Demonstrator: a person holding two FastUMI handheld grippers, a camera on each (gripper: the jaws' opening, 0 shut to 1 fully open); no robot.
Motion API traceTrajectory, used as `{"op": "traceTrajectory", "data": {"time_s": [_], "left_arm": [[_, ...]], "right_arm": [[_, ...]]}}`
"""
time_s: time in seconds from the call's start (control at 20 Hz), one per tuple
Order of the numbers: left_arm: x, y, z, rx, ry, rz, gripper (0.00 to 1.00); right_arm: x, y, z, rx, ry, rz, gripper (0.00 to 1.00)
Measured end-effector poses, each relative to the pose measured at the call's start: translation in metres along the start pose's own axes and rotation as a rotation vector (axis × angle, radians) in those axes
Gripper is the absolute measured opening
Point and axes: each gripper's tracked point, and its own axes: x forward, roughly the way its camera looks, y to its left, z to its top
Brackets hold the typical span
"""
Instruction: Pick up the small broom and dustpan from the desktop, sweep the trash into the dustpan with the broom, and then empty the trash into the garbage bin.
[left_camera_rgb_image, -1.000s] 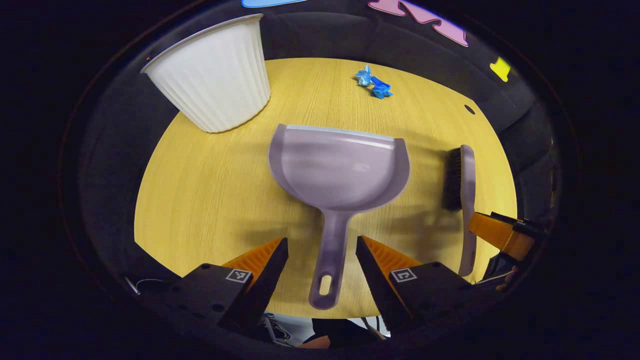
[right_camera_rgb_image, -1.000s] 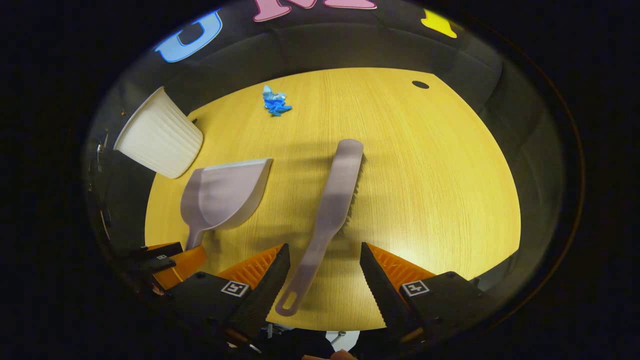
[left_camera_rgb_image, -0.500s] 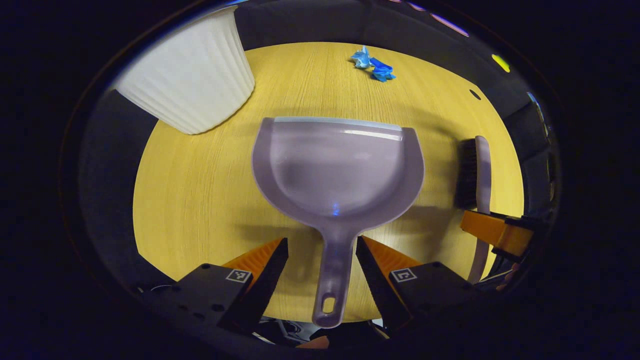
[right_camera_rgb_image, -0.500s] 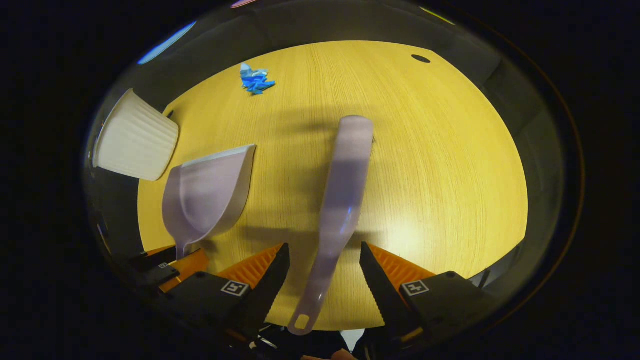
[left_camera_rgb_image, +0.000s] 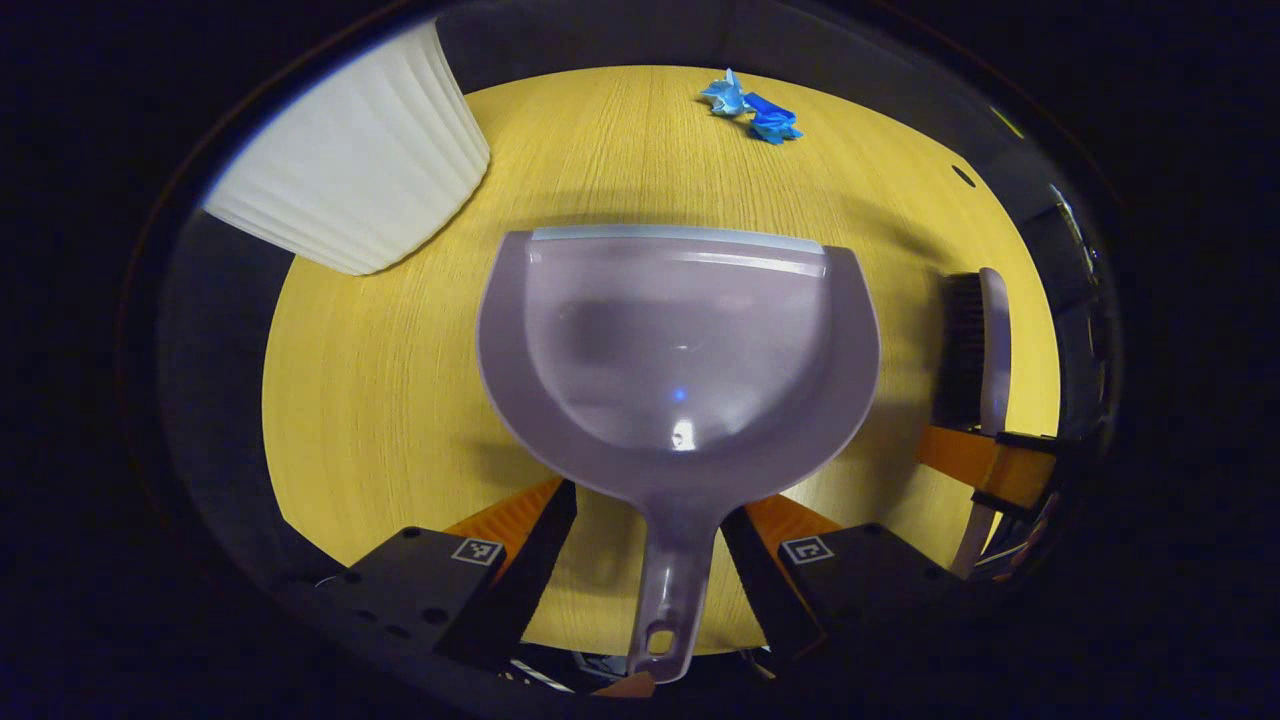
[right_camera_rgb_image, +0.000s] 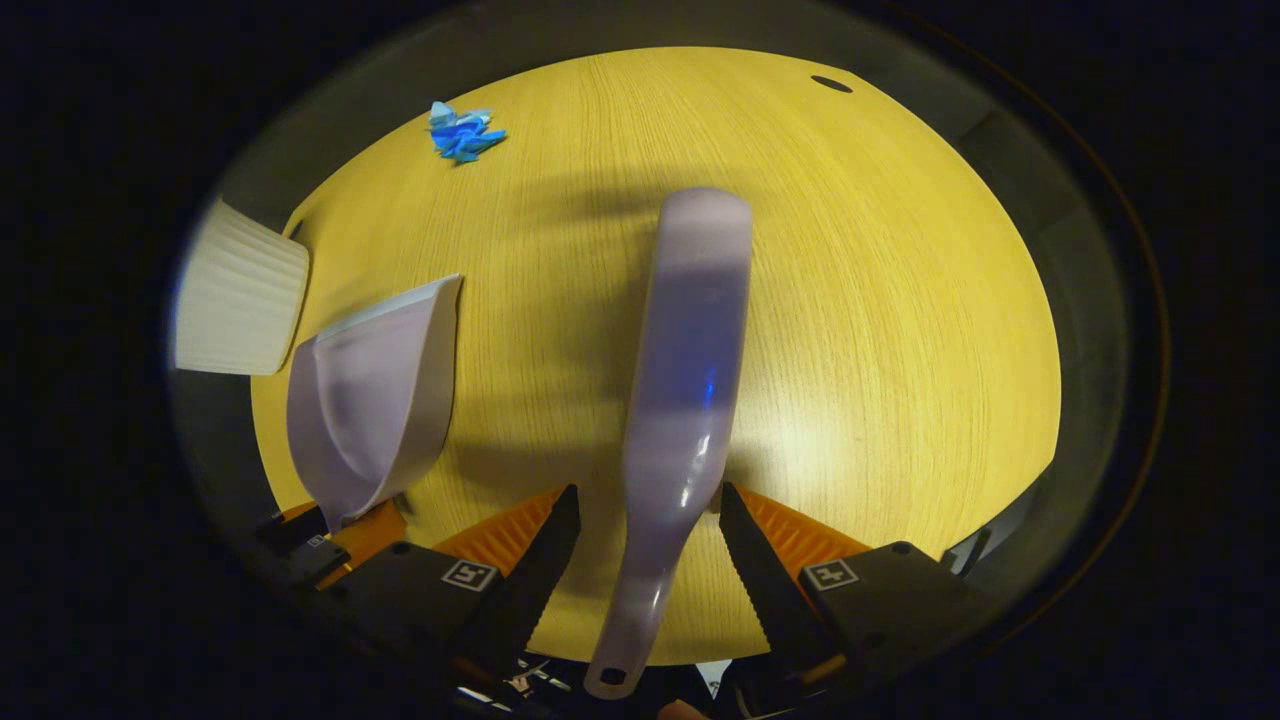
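A lilac dustpan (left_camera_rgb_image: 680, 340) lies flat on the yellow wooden desktop (left_camera_rgb_image: 380, 390), mouth facing away. Its handle (left_camera_rgb_image: 672, 590) runs back between the fingers of my left gripper (left_camera_rgb_image: 648, 500), which is open and straddles it without pressing. The lilac broom (right_camera_rgb_image: 690, 360) lies bristles-down, and its handle passes between the fingers of my open right gripper (right_camera_rgb_image: 647, 490). In the left gripper view the broom (left_camera_rgb_image: 985, 340) lies at the right with the right gripper (left_camera_rgb_image: 990, 465) at its handle. Blue crumpled trash (left_camera_rgb_image: 750, 105) sits at the far side of the desk. The dustpan (right_camera_rgb_image: 370, 400) and the left gripper (right_camera_rgb_image: 340, 535) appear at the left in the right gripper view.
A white ribbed garbage bin (left_camera_rgb_image: 350, 170) stands at the desk's far left, also seen as the bin (right_camera_rgb_image: 240, 300) in the right gripper view. The trash (right_camera_rgb_image: 460, 130) lies beyond both tools. A small dark hole (right_camera_rgb_image: 832, 83) marks the far right of the desktop.
Both grippers have moved forward and lower along the two handles, so dustpan and broom loom larger. Both stay open. Neither tool has shifted on the desk.
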Motion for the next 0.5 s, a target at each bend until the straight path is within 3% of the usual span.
{"op": "traceTrajectory", "data": {"time_s": [0.05, 0.1, 0.2, 0.25, 0.3, 0.35, 0.4, 0.45, 0.5], "left_arm": [[0.0027, -0.0001, 0.0031, -0.003, -0.003, -0.002, 0.84], [0.0049, -0.0007, 0.0016, -0.005, 0.007, -0.003, 0.84], [0.0078, -0.001, 0.002, -0.015, 0.016, -0.006, 0.83], [0.0095, -0.0006, 0.0028, -0.019, 0.023, -0.006, 0.83], [0.0096, -0.0013, 0.0029, -0.021, 0.024, -0.006, 0.83], [0.0097, -0.0031, 0.0035, -0.018, 0.027, -0.012, 0.83], [0.0081, -0.004, 0.0035, -0.014, 0.03, -0.014, 0.82], [0.0083, -0.0049, 0.005, -0.008, 0.031, -0.014, 0.8], [0.0091, -0.0061, 0.0042, -0.003, 0.032, -0.019, 0.77]], "right_arm": [[0.001, 0.0002, 0.0028, 0.001, -0.004, -0.002, 0.88], [0.0021, 0.0007, 0.0038, -0.001, -0.001, -0.003, 0.94], [0.0051, -0.0008, 0.0043, -0.008, 0.002, -0.017, 0.92], [0.0075, -0.0037, 0.0053, -0.013, 0.001, -0.031, 0.88], [0.0075, -0.0045, 0.0062, -0.009, 0.001, -0.04, 0.75], [0.0081, -0.0031, 0.0085, -0.006, -0.004, -0.036, 0.7], [0.008, -0.003, 0.0097, -0.009, -0.003, -0.039, 0.68], [0.0069, -0.0035, 0.0105, -0.009, -0.004, -0.04, 0.77], [0.0078, -0.0035, 0.0107, -0.01, -0.001, -0.039, 0.66]]}}
